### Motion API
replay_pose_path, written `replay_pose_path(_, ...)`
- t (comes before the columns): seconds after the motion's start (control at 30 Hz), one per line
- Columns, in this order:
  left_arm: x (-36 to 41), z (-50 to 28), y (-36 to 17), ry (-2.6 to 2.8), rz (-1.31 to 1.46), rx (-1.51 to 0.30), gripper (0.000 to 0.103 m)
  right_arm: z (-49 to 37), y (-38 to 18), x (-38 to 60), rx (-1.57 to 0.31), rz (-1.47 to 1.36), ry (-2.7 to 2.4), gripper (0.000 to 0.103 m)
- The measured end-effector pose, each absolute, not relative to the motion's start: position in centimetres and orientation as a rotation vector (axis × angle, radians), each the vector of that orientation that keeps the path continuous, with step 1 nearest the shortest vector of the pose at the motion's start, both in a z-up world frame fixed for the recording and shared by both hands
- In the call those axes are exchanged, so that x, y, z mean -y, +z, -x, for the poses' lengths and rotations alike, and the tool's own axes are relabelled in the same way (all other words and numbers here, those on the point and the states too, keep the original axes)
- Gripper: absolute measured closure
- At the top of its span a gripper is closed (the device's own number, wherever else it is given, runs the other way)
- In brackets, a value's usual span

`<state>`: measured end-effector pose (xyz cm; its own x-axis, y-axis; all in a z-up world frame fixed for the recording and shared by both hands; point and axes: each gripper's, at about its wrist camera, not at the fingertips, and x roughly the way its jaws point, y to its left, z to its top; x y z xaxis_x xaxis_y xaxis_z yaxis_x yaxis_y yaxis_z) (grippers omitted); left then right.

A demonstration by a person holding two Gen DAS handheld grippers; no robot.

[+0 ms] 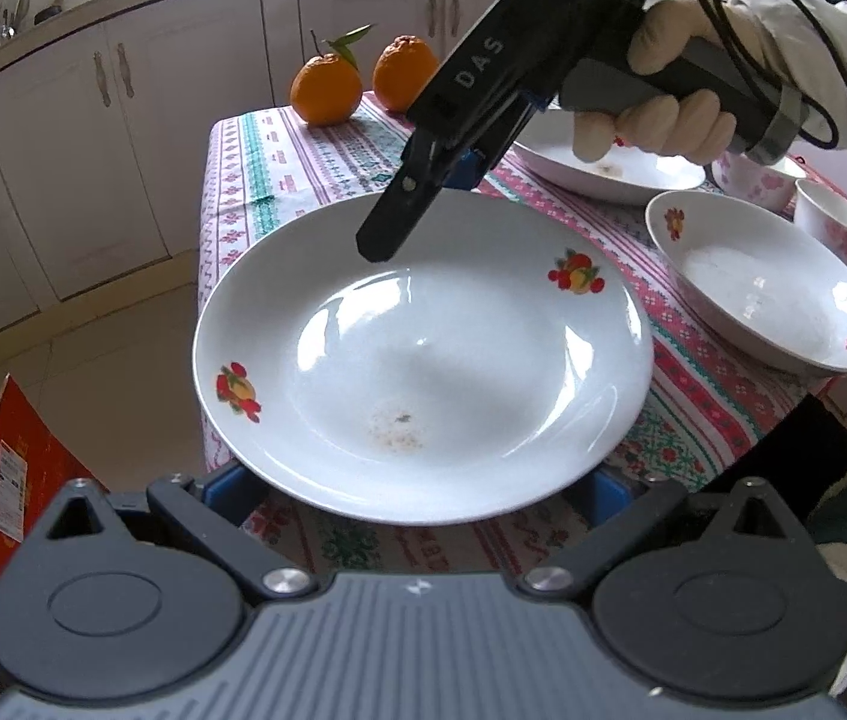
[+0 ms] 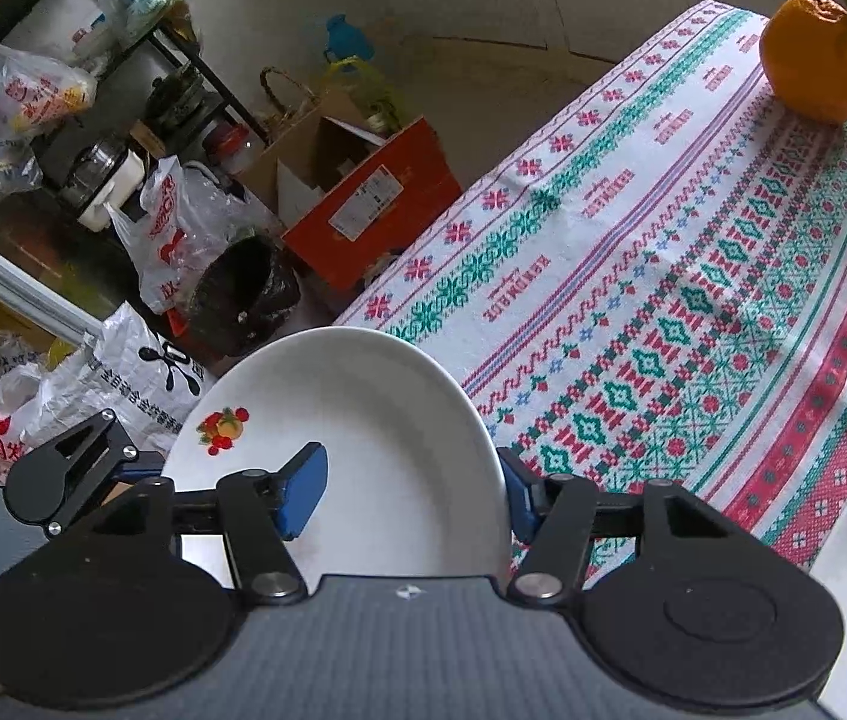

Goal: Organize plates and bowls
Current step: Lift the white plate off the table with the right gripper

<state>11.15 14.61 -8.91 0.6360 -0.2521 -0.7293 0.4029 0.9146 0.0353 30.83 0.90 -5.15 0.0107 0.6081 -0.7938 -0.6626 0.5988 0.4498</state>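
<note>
A white plate with fruit decals (image 1: 423,354) hangs over the near left corner of the patterned table (image 1: 303,162); it also shows in the right wrist view (image 2: 363,420). My left gripper (image 1: 417,495) is open, its blue pads (image 1: 225,489) spread under the plate's near rim. My right gripper (image 2: 411,495) is open, straddling the far rim: one blue pad (image 2: 303,492) lies inside the plate, the other outside. From the left wrist view it (image 1: 417,210) reaches down onto the far rim. A second decal plate (image 1: 765,294) and a plain plate (image 1: 603,168) lie at right.
Two oranges (image 1: 327,87) sit at the table's far edge. Small floral bowls (image 1: 831,228) stand at far right. On the floor left of the table are a red box (image 2: 375,204), bags, a dark pot (image 2: 249,294) and a shelf. White cabinets (image 1: 93,120) stand behind.
</note>
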Motion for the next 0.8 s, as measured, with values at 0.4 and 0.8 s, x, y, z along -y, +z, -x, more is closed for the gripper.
replay_pose_path(0.4, -14.5, -14.7, -8.7, -0.41, -0.222, -0.782, 0.002, -33.3, -4.5, 0.7, -1.14, 0.015, 0.93, 0.036)
replay_pose_path(0.8, -14.4, -17.3, -9.2, -0.416, -0.258, -0.756, 0.002, -35.0, -5.5, 1.3, -1.13, 0.005, 0.859, 0.036)
